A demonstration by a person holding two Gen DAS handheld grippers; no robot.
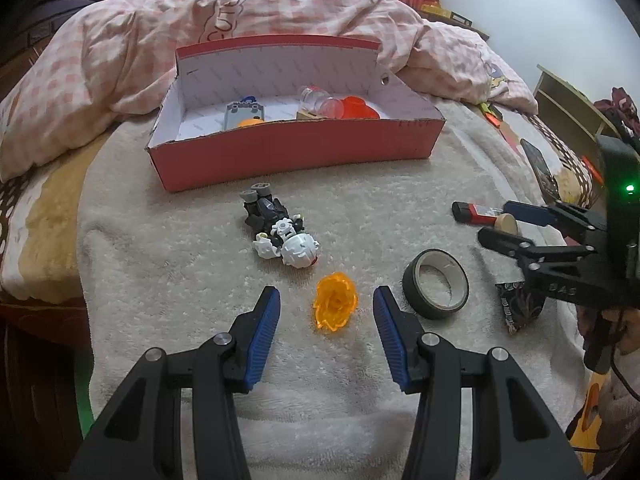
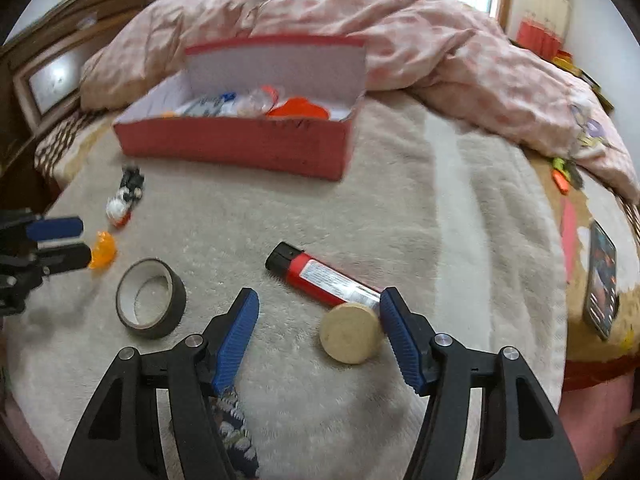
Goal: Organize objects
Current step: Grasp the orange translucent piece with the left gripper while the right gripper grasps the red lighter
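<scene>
A red cardboard box (image 1: 296,156) (image 2: 236,146) stands open on the bed with several small items inside. My left gripper (image 1: 326,300) is open, its jaws on either side of an orange translucent toy piece (image 1: 335,306) (image 2: 103,250) lying on the blanket. A black-and-white toy figure (image 1: 280,232) (image 2: 125,196) lies just beyond it. My right gripper (image 2: 318,304) (image 1: 494,220) is open around a round wooden disc (image 2: 351,333) (image 1: 506,223), which touches the right finger. A red-and-black lighter (image 2: 320,276) (image 1: 476,212) lies right behind the disc.
A roll of dark tape (image 1: 436,284) (image 2: 151,298) lies between the two grippers. A patterned cloth pouch (image 1: 516,304) (image 2: 236,436) lies near the right gripper. A phone (image 2: 600,280) lies at the right bed edge. A pink quilt (image 1: 280,12) is heaped behind the box.
</scene>
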